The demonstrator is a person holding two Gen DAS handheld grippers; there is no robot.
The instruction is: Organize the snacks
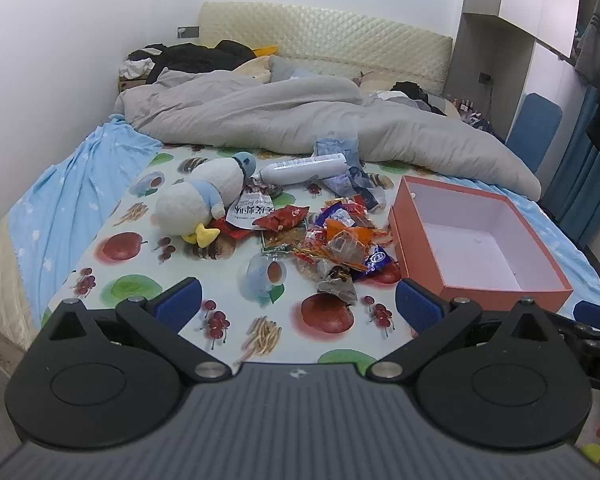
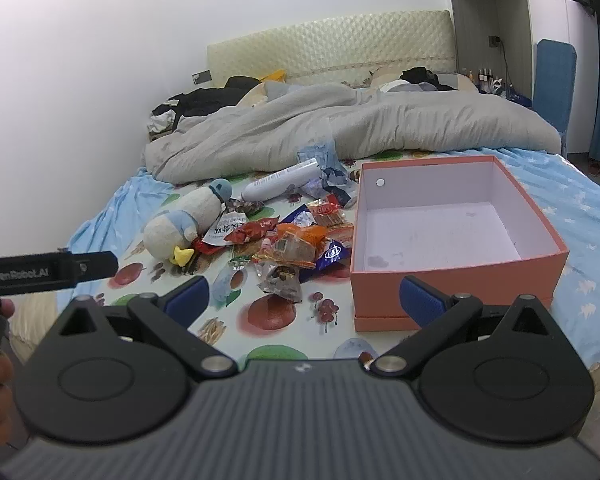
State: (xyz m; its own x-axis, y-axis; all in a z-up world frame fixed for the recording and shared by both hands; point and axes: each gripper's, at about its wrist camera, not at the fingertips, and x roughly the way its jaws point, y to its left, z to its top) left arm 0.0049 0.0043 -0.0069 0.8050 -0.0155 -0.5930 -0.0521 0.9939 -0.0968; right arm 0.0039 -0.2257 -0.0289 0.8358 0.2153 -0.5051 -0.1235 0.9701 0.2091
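Both your left gripper [image 1: 298, 306] and right gripper [image 2: 304, 300] hover spread and empty, the snack pile [image 1: 332, 240] just ahead and the empty pink box [image 2: 456, 272] right of it, ready to receive packets.

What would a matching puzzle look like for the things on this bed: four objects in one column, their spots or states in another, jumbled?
Things:
1. Orange cardboard box
2. White plush duck with yellow feet
3. White plastic tube
4. Pile of wrapped snacks

Descriptions:
A. lying on its side, left of the snack pile
B. open and empty
C. heaped between the plush toy and the box
D. lying behind the snack pile, near the grey quilt

Pairs: 1-B, 2-A, 3-D, 4-C
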